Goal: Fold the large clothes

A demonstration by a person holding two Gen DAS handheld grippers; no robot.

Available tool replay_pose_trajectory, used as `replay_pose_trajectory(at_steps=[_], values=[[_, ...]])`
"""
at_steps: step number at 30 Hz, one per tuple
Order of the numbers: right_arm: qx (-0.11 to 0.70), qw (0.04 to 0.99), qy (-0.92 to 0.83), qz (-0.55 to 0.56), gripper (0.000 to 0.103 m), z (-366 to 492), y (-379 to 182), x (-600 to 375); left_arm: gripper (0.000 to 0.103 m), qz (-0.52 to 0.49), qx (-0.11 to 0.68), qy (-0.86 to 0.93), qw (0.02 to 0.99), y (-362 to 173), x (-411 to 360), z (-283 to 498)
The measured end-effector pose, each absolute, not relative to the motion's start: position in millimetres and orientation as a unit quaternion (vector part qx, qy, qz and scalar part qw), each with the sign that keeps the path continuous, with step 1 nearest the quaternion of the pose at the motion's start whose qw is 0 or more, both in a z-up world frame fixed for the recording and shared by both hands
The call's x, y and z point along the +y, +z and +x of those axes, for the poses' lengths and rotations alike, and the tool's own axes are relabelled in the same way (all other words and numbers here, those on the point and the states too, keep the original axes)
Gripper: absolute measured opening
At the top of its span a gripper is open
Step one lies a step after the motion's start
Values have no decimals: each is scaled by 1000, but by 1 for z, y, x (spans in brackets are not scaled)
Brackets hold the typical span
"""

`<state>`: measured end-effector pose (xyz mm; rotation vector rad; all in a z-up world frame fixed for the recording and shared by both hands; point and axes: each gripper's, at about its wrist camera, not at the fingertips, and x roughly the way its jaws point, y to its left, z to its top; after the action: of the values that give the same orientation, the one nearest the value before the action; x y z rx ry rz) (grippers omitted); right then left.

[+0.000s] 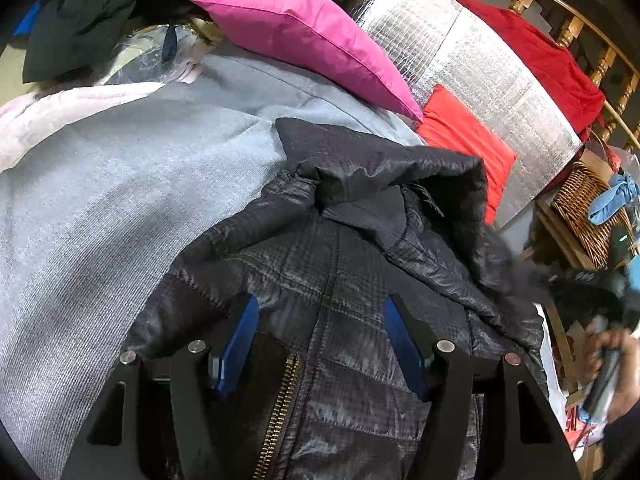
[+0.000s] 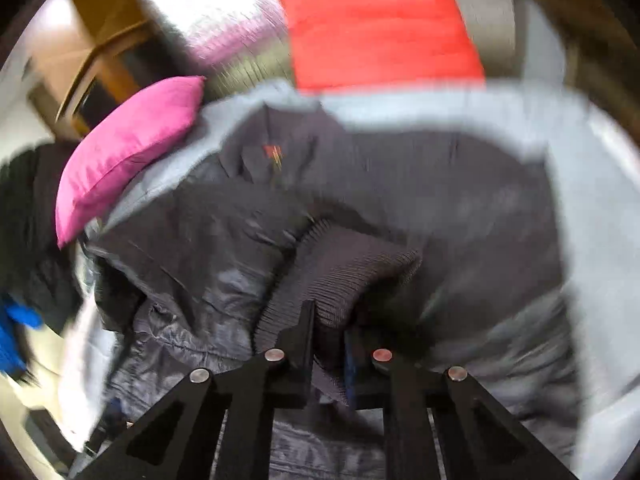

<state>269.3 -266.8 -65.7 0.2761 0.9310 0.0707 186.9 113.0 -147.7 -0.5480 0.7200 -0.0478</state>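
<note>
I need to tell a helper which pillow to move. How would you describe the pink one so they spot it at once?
Start at the silver foil-quilted panel leaning against the wooden railing. The pink pillow leans against that panel's left end, resting on the grey blanket above the dark hooded jacket. It is magenta and plump; the cushion beside it is orange-red and flatter.

The right gripper [image 2: 330, 316] pinches the jacket's [image 2: 224, 232] ribbed cuff [image 2: 340, 268] (picture blurred), pink pillow [image 2: 124, 156] lying beyond.

Both wrist views close above jacket [image 1: 340, 280]
</note>
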Motion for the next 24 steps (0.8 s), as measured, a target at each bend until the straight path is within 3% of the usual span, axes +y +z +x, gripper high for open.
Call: replay_pose_trajectory(at_steps=[5,16,24], values=[[402,913,-22,57,13,266,-21,-286,65,-263,349,-22,899,-148,112,189],[449,888,-77,56,13,276,-101,-326,65,-265,351,-25,898,-149,112,190],[442,890,-49,102,13,267,-95,-337,66,-286,349,-36,892,-101,118,194]])
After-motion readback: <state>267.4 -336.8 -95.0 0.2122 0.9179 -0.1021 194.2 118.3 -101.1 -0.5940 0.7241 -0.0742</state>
